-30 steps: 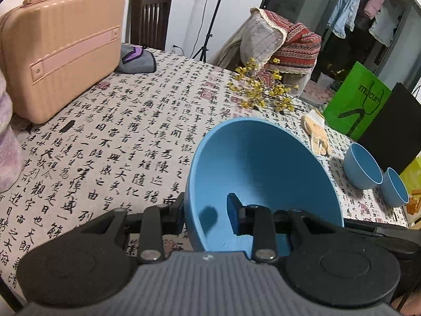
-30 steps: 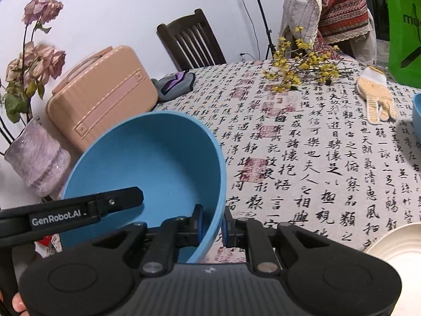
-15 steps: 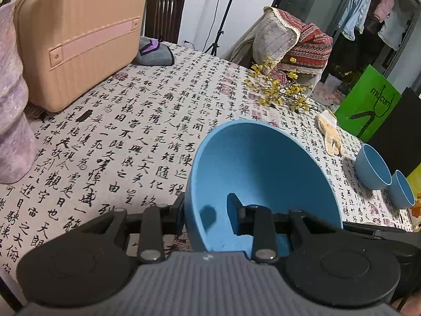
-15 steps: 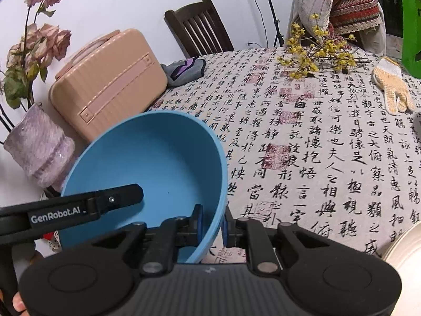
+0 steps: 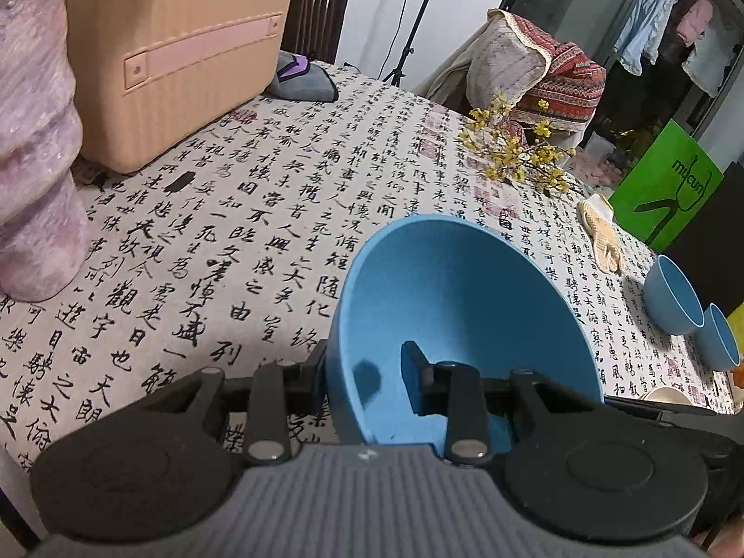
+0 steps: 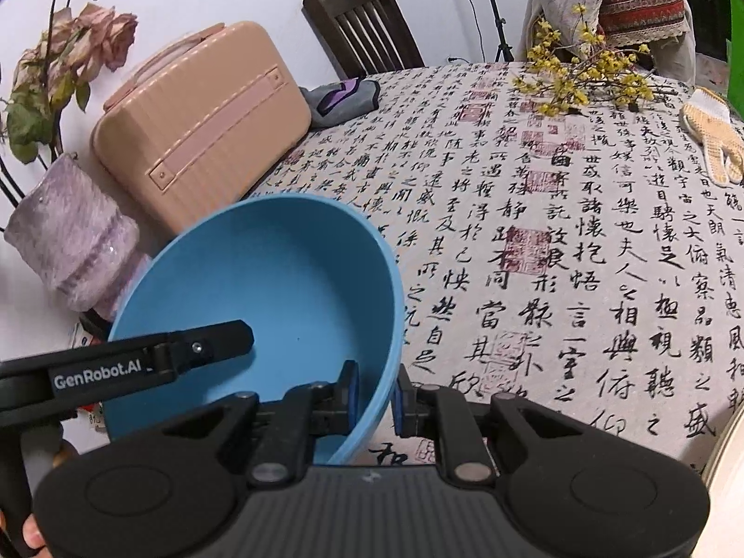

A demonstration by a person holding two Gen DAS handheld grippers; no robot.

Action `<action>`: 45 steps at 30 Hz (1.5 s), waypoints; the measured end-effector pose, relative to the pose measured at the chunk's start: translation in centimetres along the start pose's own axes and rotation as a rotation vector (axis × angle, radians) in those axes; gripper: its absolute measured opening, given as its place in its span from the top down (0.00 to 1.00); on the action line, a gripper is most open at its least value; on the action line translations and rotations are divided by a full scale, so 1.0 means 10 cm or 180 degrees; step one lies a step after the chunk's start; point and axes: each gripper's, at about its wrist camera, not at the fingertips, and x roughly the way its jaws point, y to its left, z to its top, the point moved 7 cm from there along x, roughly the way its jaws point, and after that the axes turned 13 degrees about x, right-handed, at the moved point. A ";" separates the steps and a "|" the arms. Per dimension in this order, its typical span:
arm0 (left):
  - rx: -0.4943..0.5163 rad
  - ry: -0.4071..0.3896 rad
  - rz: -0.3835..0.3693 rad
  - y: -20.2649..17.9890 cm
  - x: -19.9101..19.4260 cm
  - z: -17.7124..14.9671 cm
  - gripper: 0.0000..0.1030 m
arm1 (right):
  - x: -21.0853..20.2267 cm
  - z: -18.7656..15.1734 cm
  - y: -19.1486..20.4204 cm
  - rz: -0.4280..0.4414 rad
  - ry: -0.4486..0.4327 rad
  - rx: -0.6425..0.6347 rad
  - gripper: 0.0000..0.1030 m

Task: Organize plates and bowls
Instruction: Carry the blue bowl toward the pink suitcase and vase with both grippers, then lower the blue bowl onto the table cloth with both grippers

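Right now you hold one large matte blue bowl [image 5: 465, 307] with both tools, above the cloth-covered table [image 5: 260, 214] printed with black calligraphy. Your left gripper [image 5: 367, 372] pinches the bowl's left wall, with one finger outside and the blue-padded finger inside; its jaws stand narrow, closed on that wall. Your right gripper [image 6: 374, 393] clamps the rim on the opposite side, its two blue pads pressed against the thin wall from either side, jaws nearly together. In the right wrist view the left tool's black finger reaches into the bowl's hollow from the left.

The bowl sits tilted, its open mouth turned toward the cameras, and whether its base touches the cloth you cannot tell from either view.

Beyond it, at the table's left edge, stands a peach-pink hard-shell case [image 6: 200, 125] and beside that a lilac wrapped flower pot [image 6: 74, 232] with dried pink blooms. A grey and purple folded cloth [image 5: 302, 76] lies just behind the case, near a dark wooden chair [image 6: 367, 32]. A spray of small yellow flowers [image 5: 521, 153] lies further back on the table, and a cream knitted glove [image 5: 600, 232] lies near the right edge. Two smaller blue bowls [image 5: 674, 293] stand side by side beyond the glove, well apart from the one you hold. A pale plate's rim [image 6: 725, 465] shows at the right wrist view's lower right corner.
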 end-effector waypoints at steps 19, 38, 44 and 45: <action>-0.0061 0.0079 -0.0059 0.18 0.13 -0.15 0.69 | 0.19 -0.11 0.06 -0.0090 0.0080 0.0000 0.86; -0.0078 0.0163 -0.0077 0.25 0.30 -0.21 0.69 | 0.36 -0.15 0.02 -0.0151 0.0099 0.0000 0.86; -0.0092 0.0189 -0.0090 0.28 0.35 -0.24 0.69 | 0.40 -0.15 0.01 -0.0172 0.0109 -0.0013 0.86; -0.0091 0.0192 -0.0093 0.28 0.36 -0.24 0.69 | 0.41 -0.15 0.01 -0.0178 0.0111 -0.0016 0.86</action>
